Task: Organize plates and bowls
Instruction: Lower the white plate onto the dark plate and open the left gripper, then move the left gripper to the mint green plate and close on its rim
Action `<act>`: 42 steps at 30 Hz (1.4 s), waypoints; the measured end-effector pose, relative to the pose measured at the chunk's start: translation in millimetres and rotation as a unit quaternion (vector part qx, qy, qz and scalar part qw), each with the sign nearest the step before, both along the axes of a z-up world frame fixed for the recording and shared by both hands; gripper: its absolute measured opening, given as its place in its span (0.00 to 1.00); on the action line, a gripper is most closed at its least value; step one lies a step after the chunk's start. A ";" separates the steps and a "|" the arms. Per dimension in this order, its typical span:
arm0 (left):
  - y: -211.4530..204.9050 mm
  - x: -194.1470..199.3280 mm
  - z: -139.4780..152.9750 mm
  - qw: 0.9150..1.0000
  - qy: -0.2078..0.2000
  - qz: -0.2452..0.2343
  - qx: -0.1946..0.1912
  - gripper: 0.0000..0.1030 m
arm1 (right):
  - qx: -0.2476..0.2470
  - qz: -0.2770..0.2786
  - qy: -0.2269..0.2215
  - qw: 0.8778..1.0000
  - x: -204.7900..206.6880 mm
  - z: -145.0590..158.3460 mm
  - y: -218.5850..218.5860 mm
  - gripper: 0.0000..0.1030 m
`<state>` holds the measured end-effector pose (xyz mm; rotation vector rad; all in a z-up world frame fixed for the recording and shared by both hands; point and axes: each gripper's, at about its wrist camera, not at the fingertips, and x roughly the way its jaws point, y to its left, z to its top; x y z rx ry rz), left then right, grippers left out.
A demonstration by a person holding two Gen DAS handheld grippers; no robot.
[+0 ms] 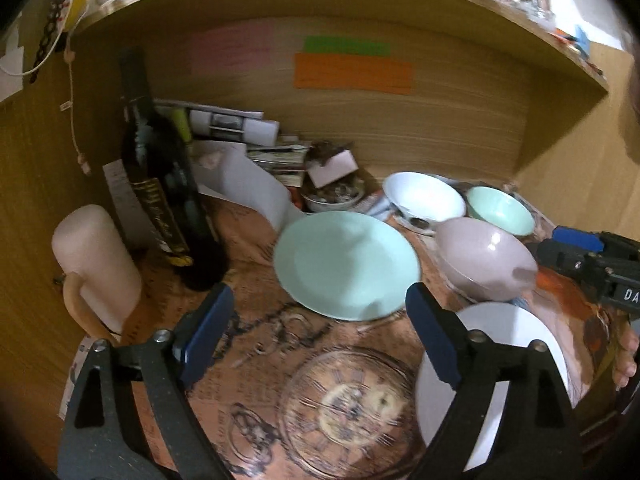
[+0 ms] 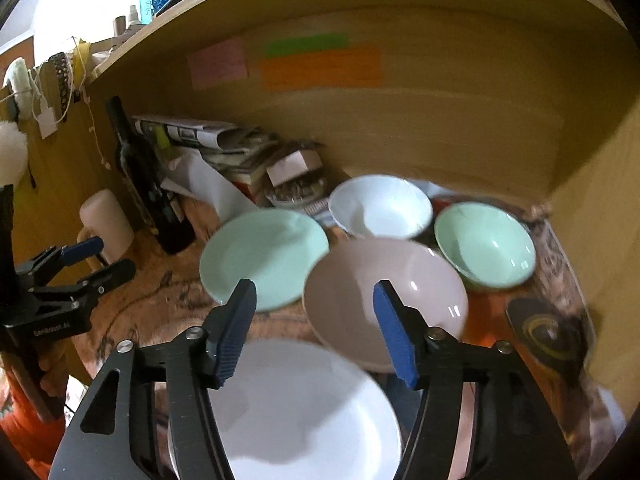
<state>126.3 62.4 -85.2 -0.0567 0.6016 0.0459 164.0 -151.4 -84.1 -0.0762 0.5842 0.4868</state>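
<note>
Pink bowl (image 2: 384, 300) empty, green bowl (image 2: 486, 250) empty, white plate (image 2: 304, 412) bare

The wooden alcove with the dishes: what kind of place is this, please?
Probably a home desk or shelf nook, not a proper kitchen. A dark wine bottle stands beside stacked papers and magazines, coloured sticky notes hang on the back panel, and a printed tablecloth covers the surface.

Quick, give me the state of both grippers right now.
Left gripper: open, jaws wide, nothing between them.
Right gripper: open, holding nothing, above the white plate.
</note>
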 end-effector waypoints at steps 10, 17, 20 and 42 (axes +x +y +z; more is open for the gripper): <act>31.4 44.8 -9.1 0.999 0.033 0.026 0.013 0.88 | -0.033 0.037 0.041 0.998 60.3 -9.8 45.9 0.58; 42.9 76.5 -23.0 0.998 0.064 0.011 -0.011 0.88 | -0.053 0.055 0.100 0.992 101.7 -28.3 68.3 0.58; 47.5 91.8 -30.8 0.996 0.081 0.005 -0.024 0.88 | -0.069 0.059 0.119 0.989 118.5 -37.0 77.3 0.58; 55.2 142.2 -88.9 0.982 0.171 -0.034 -0.071 0.57 | -0.163 0.049 0.204 0.964 180.0 -78.4 107.6 0.44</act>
